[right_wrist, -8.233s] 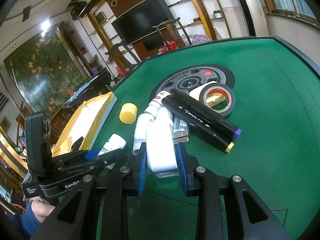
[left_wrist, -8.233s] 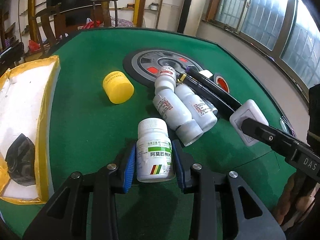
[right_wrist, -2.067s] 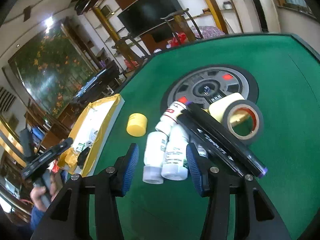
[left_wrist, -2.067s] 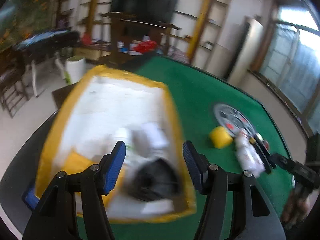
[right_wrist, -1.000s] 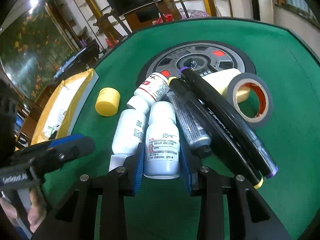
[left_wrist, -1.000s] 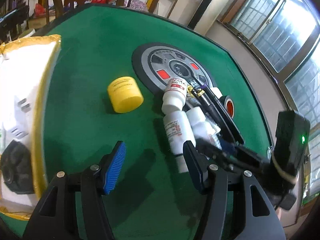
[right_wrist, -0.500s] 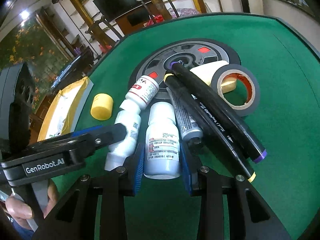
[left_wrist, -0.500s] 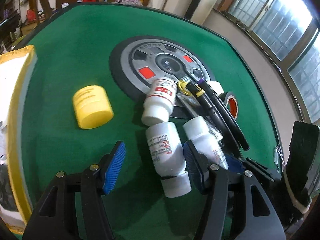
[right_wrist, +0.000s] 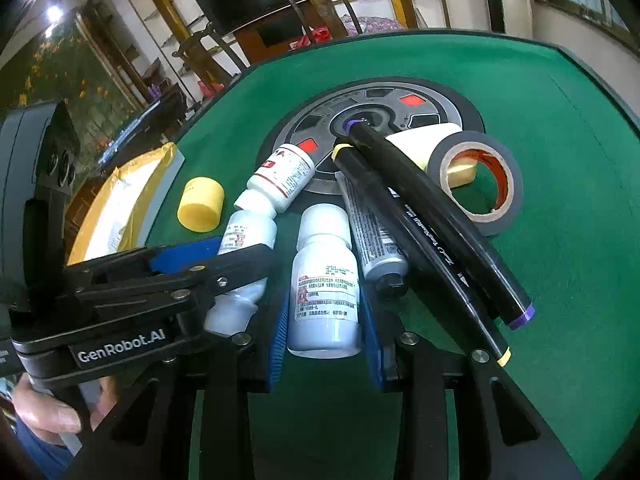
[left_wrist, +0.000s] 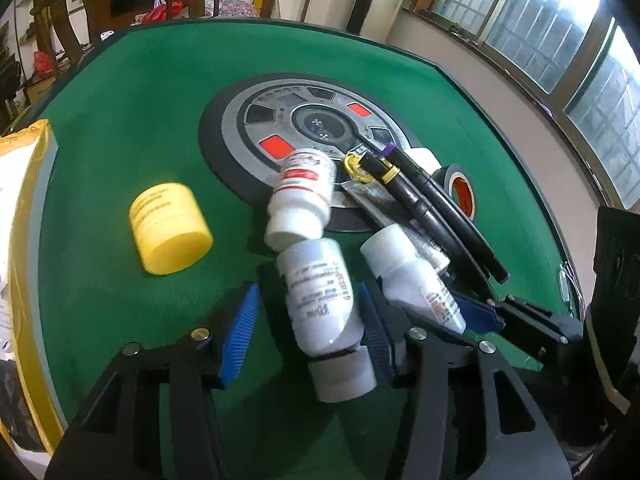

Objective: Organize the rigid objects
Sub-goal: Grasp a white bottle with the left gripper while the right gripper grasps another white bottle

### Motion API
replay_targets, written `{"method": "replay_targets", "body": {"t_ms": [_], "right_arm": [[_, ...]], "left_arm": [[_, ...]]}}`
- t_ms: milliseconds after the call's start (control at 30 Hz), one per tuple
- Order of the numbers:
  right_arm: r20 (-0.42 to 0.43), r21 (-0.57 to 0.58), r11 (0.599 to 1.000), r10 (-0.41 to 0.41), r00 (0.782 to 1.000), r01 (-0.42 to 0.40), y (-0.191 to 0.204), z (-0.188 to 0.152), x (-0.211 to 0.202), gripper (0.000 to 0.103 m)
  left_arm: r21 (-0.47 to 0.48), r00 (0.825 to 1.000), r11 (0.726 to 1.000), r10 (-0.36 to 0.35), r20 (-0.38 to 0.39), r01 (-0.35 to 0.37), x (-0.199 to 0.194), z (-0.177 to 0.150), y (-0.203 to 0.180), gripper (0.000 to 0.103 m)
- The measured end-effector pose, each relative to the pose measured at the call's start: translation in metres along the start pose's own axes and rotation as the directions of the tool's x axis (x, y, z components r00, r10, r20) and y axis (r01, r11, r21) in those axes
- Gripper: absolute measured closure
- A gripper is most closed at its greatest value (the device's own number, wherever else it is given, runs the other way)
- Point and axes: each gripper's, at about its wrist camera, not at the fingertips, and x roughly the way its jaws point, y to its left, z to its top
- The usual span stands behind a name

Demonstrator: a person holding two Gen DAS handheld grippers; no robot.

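Three white pill bottles lie on the green table. One bottle (left_wrist: 320,304) lies between the blue pads of my left gripper (left_wrist: 308,320). Its jaws are closing: the right pad is at the bottle's side and a gap shows at the left pad. My right gripper (right_wrist: 326,340) is shut on a second bottle (right_wrist: 324,304), which still rests on the felt beside the first. The third, red-labelled bottle (left_wrist: 304,188) lies just beyond. A yellow jar (left_wrist: 168,228) lies on its side to the left.
Two black markers (right_wrist: 424,216), a grey tube (right_wrist: 376,240) and a tape roll (right_wrist: 476,180) crowd the right side, over the round grey disc (left_wrist: 312,120). A yellow-edged tray (left_wrist: 24,200) sits at the left table edge. A person's hand (right_wrist: 40,412) holds the left gripper.
My left gripper has come in from the left and now straddles the bottle next to the right gripper's, its jaws narrower. The right gripper keeps its hold and has barely moved.
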Motion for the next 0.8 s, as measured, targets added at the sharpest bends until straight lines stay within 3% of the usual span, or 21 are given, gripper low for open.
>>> {"method": "replay_targets", "body": {"t_ms": [333,400,433,567,800], "right_arm": [[0.012,-0.049,0.998,-0.047,0.999,0.047,0.008,-0.002,0.002,0.073],[0.015,-0.058,0.997,-0.054,0.998,0.055,0.009,-0.002,0.001,0.073],[0.016,-0.063,0.996,-0.058,0.998,0.059,0.01,-0.003,0.0,0.073],[0.015,-0.053,0.998,-0.042,0.999,0.043,0.009,-0.003,0.0,0.073],[0.017,-0.072,0.996,-0.051,0.999,0.052,0.014,-0.003,0.001,0.073]], "left_arm": [[0.049,0.996,0.995,0.088,0.034,-0.09,0.014,0.01,-0.006,0.054],[0.064,0.99,0.99,0.125,0.061,-0.129,0.013,0.005,-0.006,0.067],[0.072,0.988,0.987,0.135,0.073,-0.14,0.011,0.002,-0.006,0.068],[0.064,0.989,0.991,0.114,0.098,-0.12,0.004,-0.008,0.0,0.068],[0.097,0.981,0.982,0.148,0.127,-0.161,0.007,-0.009,-0.005,0.068]]}}
